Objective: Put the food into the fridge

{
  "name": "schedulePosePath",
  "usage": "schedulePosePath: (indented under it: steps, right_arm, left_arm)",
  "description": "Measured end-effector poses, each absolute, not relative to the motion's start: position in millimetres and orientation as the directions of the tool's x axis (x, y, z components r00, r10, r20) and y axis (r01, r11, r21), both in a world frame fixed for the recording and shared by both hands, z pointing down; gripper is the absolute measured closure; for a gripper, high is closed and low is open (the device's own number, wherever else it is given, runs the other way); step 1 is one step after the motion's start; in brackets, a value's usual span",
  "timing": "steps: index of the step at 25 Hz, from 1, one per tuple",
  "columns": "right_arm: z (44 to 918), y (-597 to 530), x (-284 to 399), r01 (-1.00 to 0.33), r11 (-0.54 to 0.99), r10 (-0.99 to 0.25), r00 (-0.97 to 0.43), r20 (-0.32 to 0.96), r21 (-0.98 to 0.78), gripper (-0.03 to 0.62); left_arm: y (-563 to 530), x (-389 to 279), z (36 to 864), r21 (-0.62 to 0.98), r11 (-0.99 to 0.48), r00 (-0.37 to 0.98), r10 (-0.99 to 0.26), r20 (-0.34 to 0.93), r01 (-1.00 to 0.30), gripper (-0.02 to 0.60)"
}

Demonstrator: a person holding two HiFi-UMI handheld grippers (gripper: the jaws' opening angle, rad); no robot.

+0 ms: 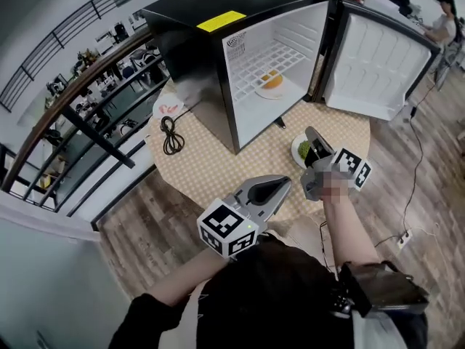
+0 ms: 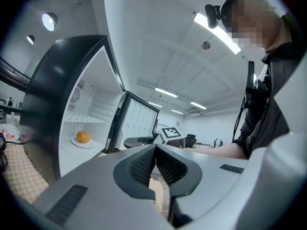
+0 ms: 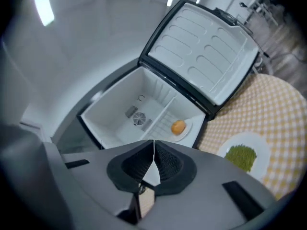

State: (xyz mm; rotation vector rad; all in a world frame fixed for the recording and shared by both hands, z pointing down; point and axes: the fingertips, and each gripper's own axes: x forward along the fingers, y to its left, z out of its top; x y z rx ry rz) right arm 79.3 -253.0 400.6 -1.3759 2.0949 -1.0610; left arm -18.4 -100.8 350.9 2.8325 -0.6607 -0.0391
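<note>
One piece of food, an orange lump [image 1: 272, 80], already lies on a dish [image 1: 276, 91] on the fridge [image 1: 189, 42] floor, under the wire shelf [image 1: 265, 58]. The other, a heap of greens [image 3: 241, 156], is still outside on a white plate [image 3: 254, 139], which rests on the table [image 1: 218, 173] in front of the open fridge, towards the near edge. The door [image 1: 378, 64] stands swung wide to the right. The right gripper [image 1: 314, 135] hangs over the near side of the white plate, jaws pressed together with nothing between them; in its own view the greens sit off to the lower right. The left gripper [image 1: 285, 185] is held near the table's near edge, well apart from the greens, its jaws also closed tip to tip and empty. A black cable [image 1: 171, 135] lies coiled at the table's left edge, beside the fridge.
</note>
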Motion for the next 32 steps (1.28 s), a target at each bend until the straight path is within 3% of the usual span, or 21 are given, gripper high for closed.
schedulePosePath:
  steps: [2, 6, 10, 17, 24, 32]
  right_arm:
    - [394.2, -210.1, 63.6, -0.540, 0.258, -0.898, -0.439, 0.007, -0.801, 0.574]
    - [405.4, -130.0, 42.6, -0.668, 0.237, -0.888, -0.443, 0.122, -0.705, 0.574]
    - [404.3, -64.2, 39.0, -0.738, 0.228, -0.904, -0.403, 0.143, -0.635, 0.576]
    - [405.4, 21.3, 36.1, -0.773, 0.174, -0.915, -0.356, 0.190, -0.609, 0.577]
    - [386.1, 47.7, 45.3, -0.858, 0.196, -0.920, -0.328, 0.213, -0.474, 0.577]
    - [364.7, 49.6, 68.5, -0.847, 0.217, -0.924, -0.339, 0.178, -0.486, 0.578]
  left_arm:
    - [-81.6, -35.2, 344.5, 0.209, -0.882, 0.903, -0.430, 0.010, -0.423, 0.569]
    - [-47.9, -81.2, 347.2, 0.173, -0.911, 0.927, -0.374, 0.039, -0.375, 0.569]
    - [-36.0, -129.9, 335.0, 0.298, -0.869, 0.900, -0.430, -0.064, -0.394, 0.569]
    - [24.9, -140.6, 347.5, 0.323, -0.888, 0.934, -0.356, -0.036, -0.327, 0.569]
    - [42.6, -171.4, 371.5, 0.269, -0.866, 0.903, -0.428, 0.038, -0.422, 0.569]
    - [47.3, -179.3, 363.4, 0.309, -0.810, 0.855, -0.518, 0.020, -0.498, 0.569]
